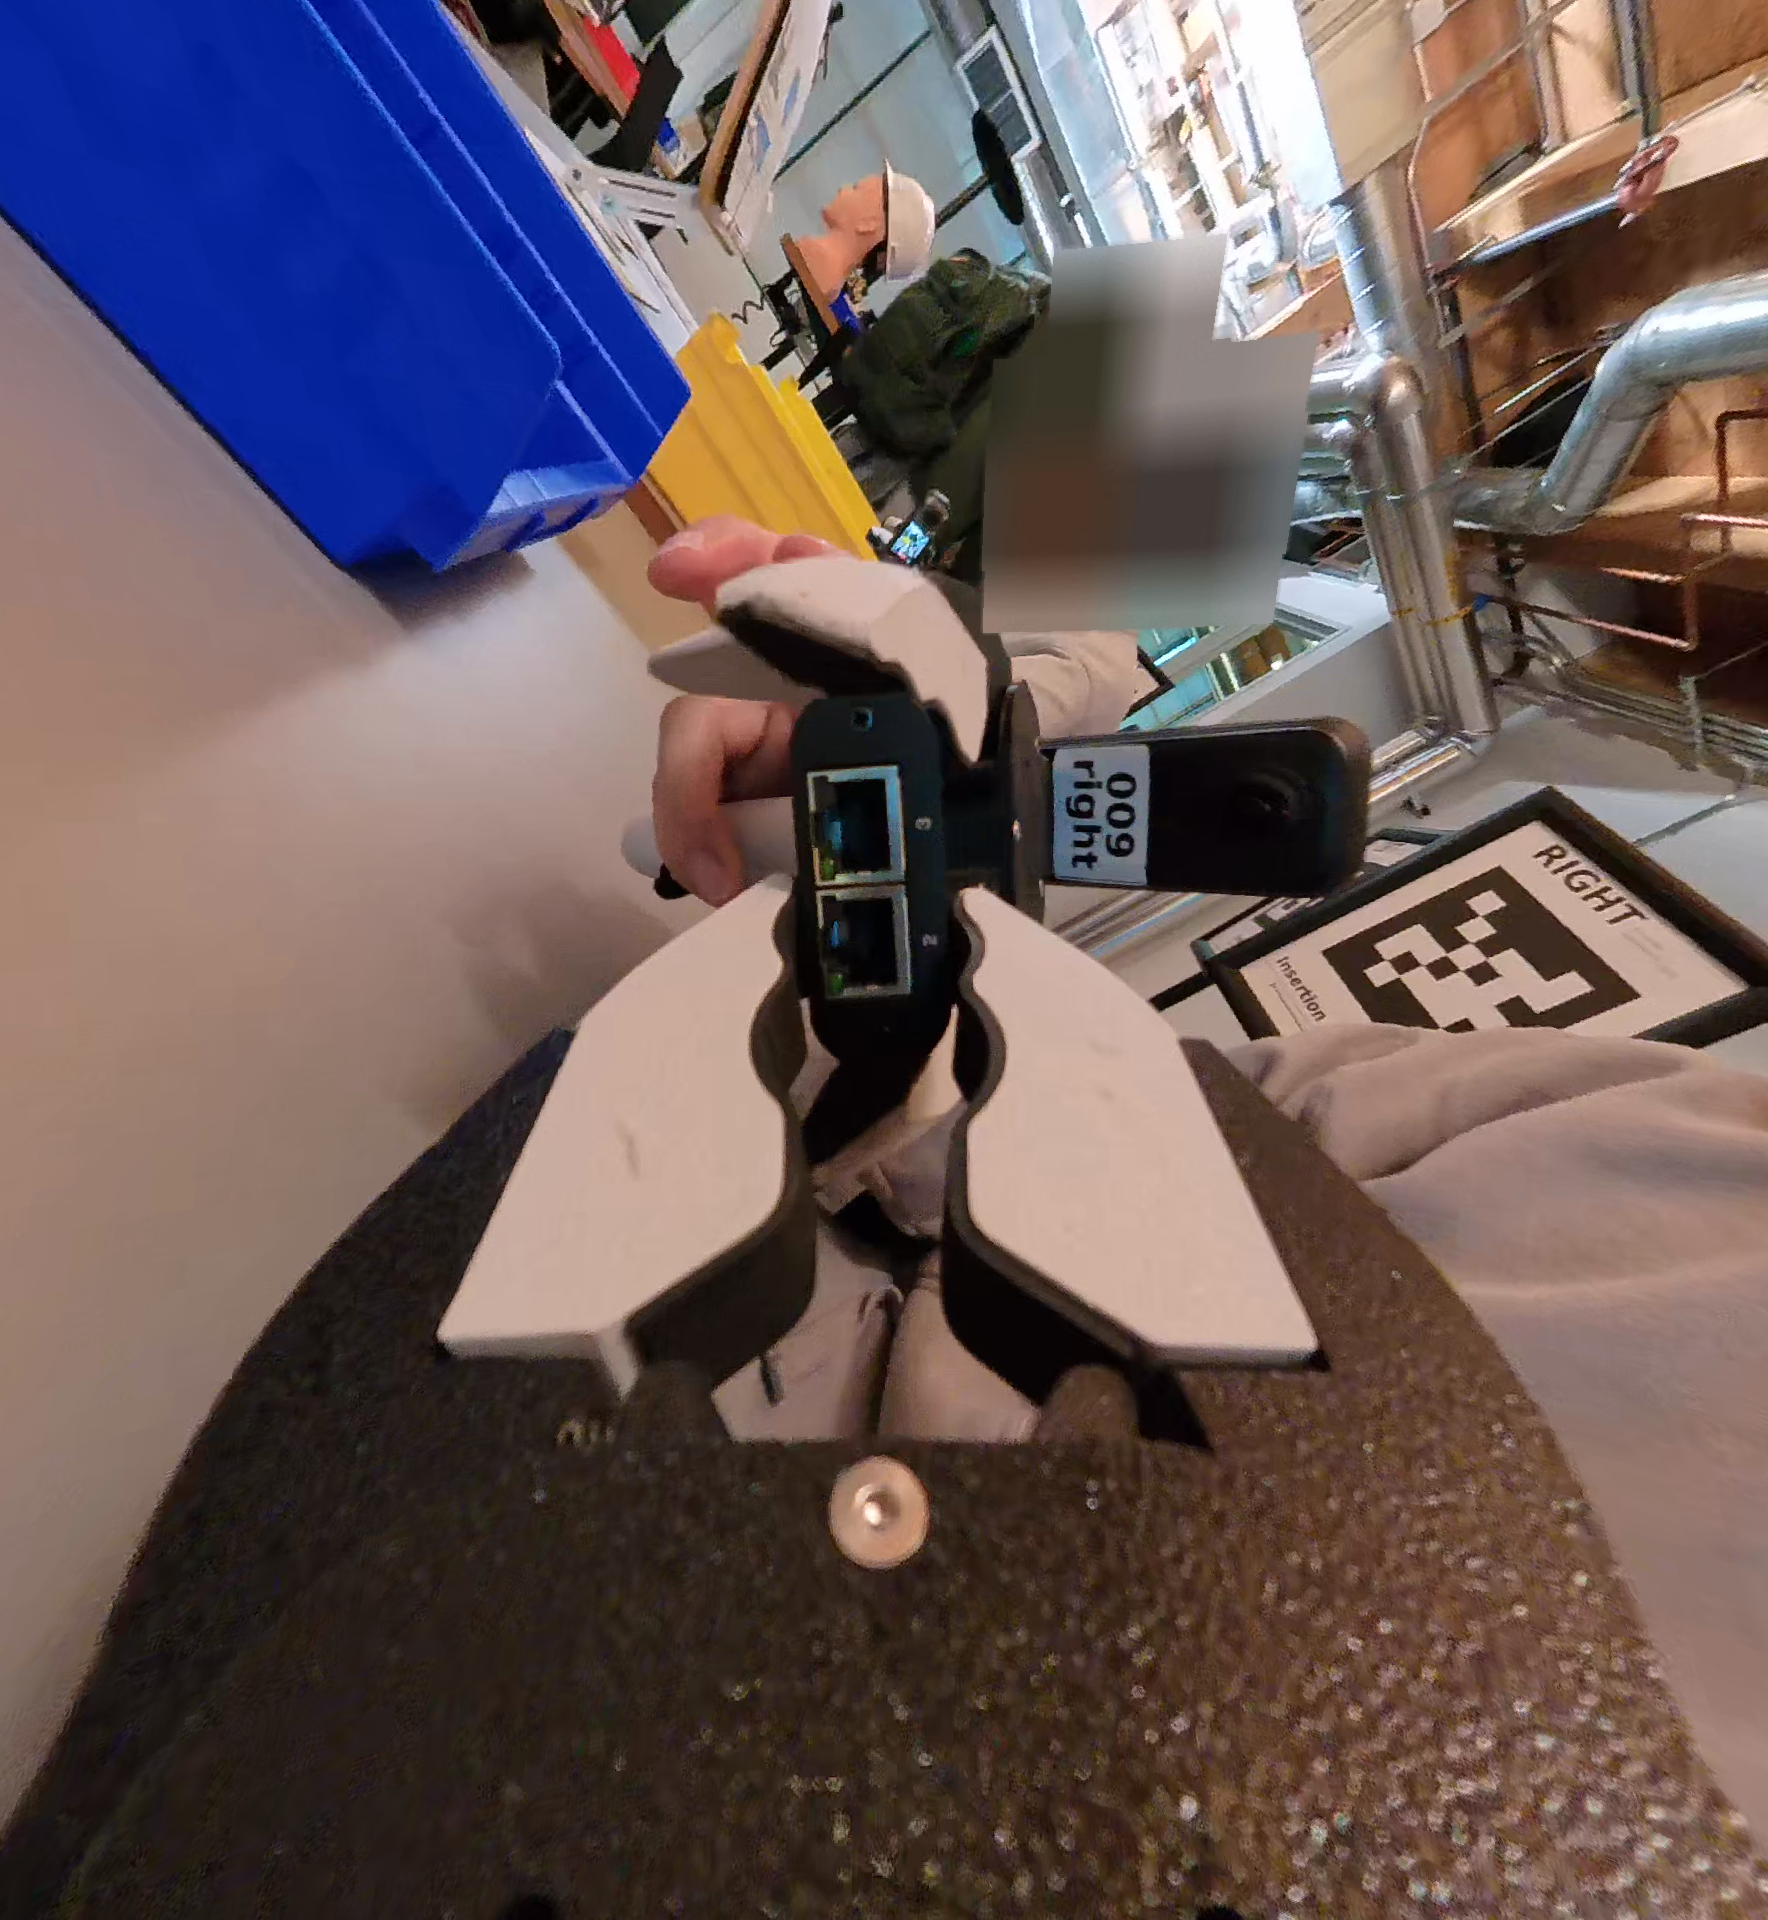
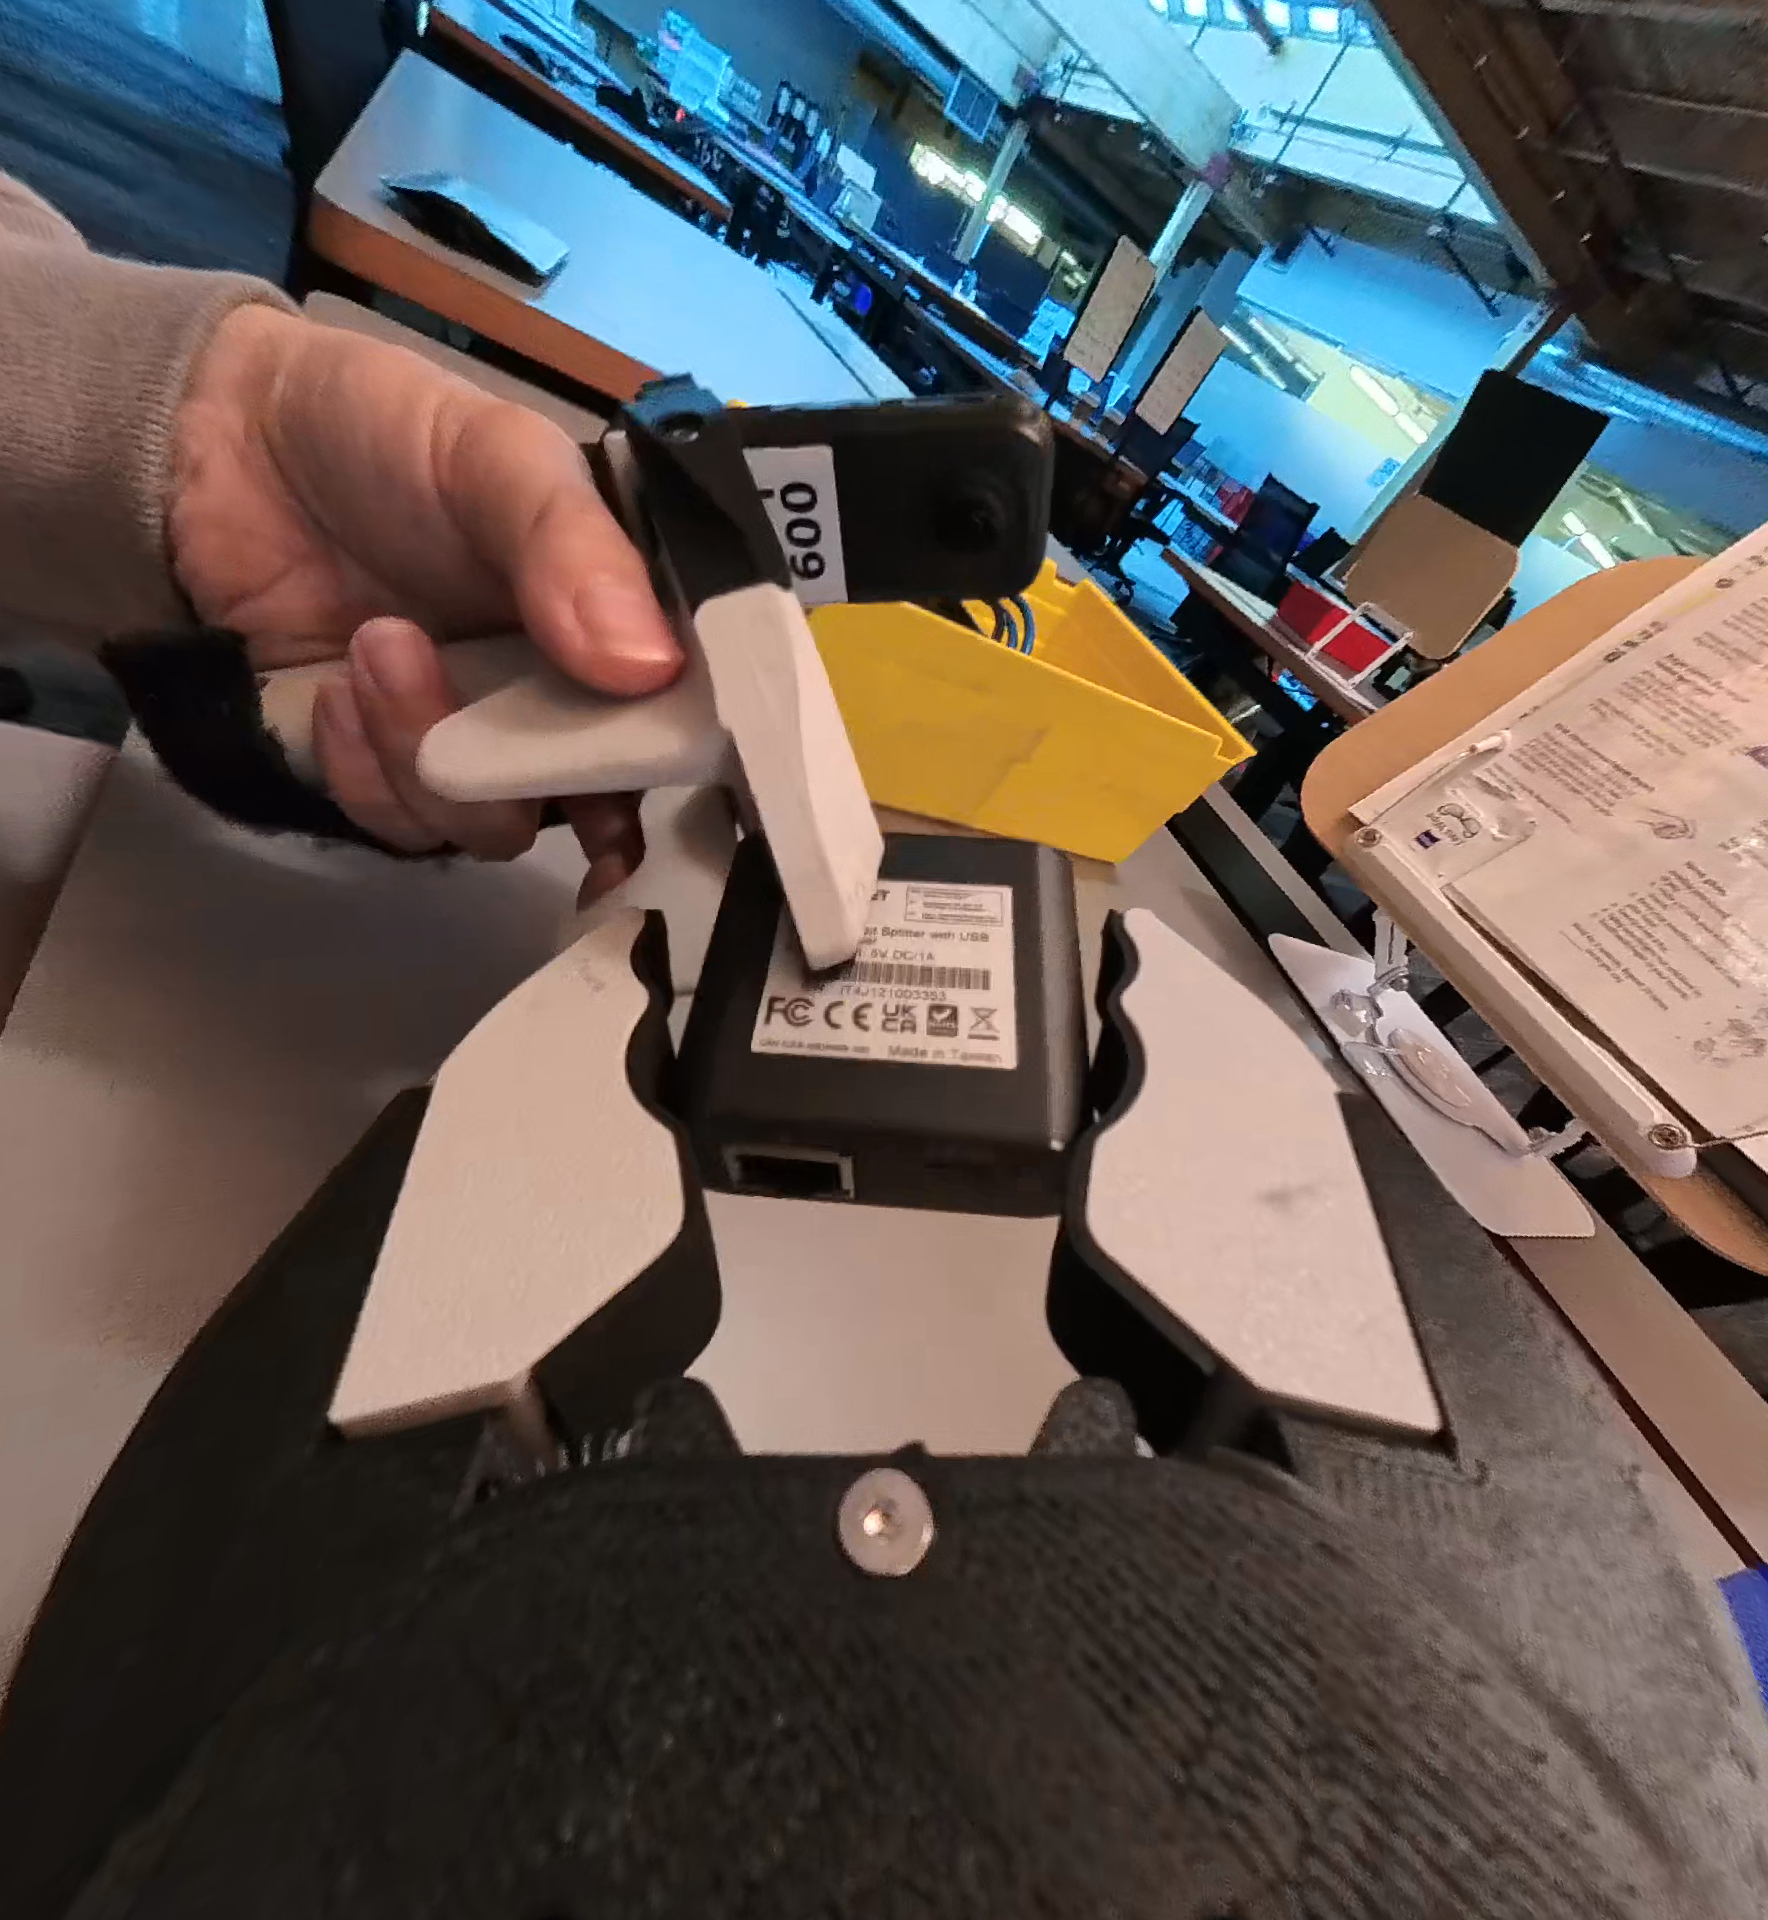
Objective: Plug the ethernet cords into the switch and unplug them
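switch: black box, centre frame, white label with writing and barcode on top
left tongs: clamped on switch
right tongs: gripping switch sides
ports: two, empty

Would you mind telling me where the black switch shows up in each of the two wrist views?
Left wrist view: the switch sits centre frame, two empty ports facing the camera, clamped between the left gripper fingers.
Right wrist view: the switch is centre frame, label side up, between the right gripper fingers.
Shared landmark: the yellow bin behind it.
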The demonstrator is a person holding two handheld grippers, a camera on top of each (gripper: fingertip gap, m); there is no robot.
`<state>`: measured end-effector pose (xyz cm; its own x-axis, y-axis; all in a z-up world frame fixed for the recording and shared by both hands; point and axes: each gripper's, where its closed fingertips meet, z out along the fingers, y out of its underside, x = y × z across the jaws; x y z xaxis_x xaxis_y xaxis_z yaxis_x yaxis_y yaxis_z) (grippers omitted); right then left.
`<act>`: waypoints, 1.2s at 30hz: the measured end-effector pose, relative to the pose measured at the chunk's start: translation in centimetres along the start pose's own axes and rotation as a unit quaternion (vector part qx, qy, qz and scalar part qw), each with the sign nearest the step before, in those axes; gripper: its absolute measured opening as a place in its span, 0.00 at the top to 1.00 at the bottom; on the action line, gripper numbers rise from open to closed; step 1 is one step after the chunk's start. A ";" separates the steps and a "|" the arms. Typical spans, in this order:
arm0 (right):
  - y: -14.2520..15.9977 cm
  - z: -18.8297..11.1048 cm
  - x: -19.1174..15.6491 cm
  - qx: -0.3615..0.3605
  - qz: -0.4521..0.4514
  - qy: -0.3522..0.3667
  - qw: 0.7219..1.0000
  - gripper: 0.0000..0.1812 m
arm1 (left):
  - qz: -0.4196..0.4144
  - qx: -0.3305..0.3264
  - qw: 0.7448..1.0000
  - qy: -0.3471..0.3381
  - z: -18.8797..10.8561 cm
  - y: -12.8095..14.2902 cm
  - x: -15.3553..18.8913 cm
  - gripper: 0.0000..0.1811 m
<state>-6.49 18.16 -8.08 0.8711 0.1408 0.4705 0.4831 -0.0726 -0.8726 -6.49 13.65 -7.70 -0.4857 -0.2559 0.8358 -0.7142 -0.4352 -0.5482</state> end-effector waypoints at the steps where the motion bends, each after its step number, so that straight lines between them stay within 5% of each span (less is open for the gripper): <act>1: 0.0 0.0 0.2 0.002 0.003 0.005 1.000 0.57 | -0.003 0.003 1.000 0.001 0.1 0.0 0.0 0.87; 23: 1.0 0.3 0.2 -0.001 0.046 -0.003 0.999 0.59 | -0.018 0.026 0.999 -0.009 -0.3 -0.7 -0.6 0.87; 32: 1.6 0.4 0.2 -0.001 0.092 -0.012 0.996 0.59 | 0.038 0.013 0.998 -0.046 -0.1 -0.5 -1.3 0.84; 36: 1.4 -0.7 1.9 0.030 0.138 0.006 0.990 0.59 | 0.143 -0.008 0.985 -0.102 -1.1 -1.0 -1.0 0.83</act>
<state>-4.10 17.59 -8.37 0.9704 0.1117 0.2141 0.2205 -0.0484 -0.9742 -5.80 15.30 -8.04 -0.5582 -0.5337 0.6352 -0.5723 -0.3066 -0.7606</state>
